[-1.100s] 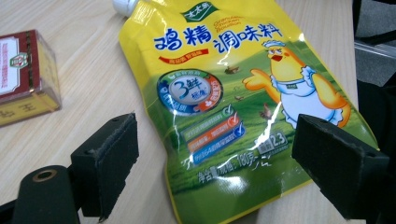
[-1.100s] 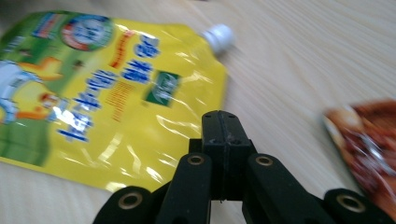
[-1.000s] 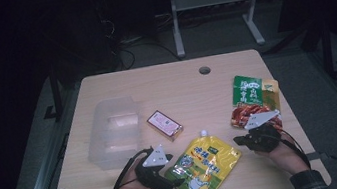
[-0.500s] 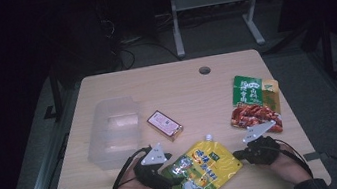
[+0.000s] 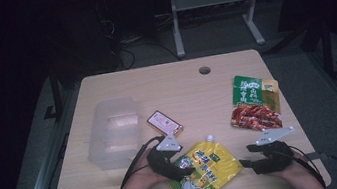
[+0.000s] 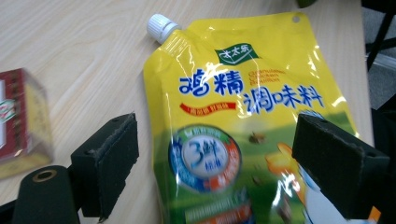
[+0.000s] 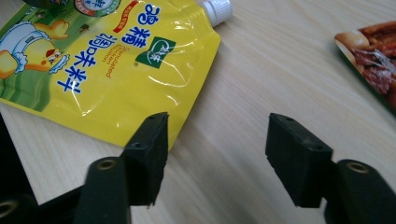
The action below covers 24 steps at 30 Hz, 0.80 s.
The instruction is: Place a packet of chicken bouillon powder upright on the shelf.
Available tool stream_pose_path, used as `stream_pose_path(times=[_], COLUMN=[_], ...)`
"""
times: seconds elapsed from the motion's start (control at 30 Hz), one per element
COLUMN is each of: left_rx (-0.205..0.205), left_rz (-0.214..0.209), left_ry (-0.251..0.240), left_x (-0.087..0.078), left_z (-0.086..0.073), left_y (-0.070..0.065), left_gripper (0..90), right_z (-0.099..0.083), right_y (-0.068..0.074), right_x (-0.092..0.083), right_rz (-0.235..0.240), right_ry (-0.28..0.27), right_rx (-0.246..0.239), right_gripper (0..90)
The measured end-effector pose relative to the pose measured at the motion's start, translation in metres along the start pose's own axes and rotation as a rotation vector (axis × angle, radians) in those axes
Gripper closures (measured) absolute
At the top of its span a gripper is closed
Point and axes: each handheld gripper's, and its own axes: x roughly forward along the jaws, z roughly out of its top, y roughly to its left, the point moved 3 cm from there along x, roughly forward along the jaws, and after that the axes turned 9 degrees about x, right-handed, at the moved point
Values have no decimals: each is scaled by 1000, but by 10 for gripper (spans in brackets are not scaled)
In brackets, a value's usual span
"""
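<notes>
Lying flat: yellow spouted pouch

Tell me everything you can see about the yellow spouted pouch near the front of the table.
The glossy yellow plastic pouch lies flat, face up, near the wooden table's front edge. It has a white screw cap on one top corner, a punched hole at the other, blue Chinese lettering, a green logo and a cartoon chick. The left tongs stand open over its lower part. The right tongs stand open just beside its edge.
</notes>
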Motion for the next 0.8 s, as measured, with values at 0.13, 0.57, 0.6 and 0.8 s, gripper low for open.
stream_pose_path(times=[0.13,0.57,0.6,0.8], left_rx=[-5,-45,-39,-23], left_rz=[-14,-60,-56,-48], left_ry=[21,55,51,58], left_x=[13,35,36,34], left_z=[7,5,5,5], left_y=[6,14,13,13], left_gripper=[145,220,227,359], right_z=[-5,-5,-5,-5], right_y=[1,0,0,0], right_x=[-4,-5,-5,-5], right_rz=[-3,-17,-19,-31], right_ry=[-13,-30,-31,-35], right_rx=[21,4,3,0], right_gripper=[337,293,292,292])
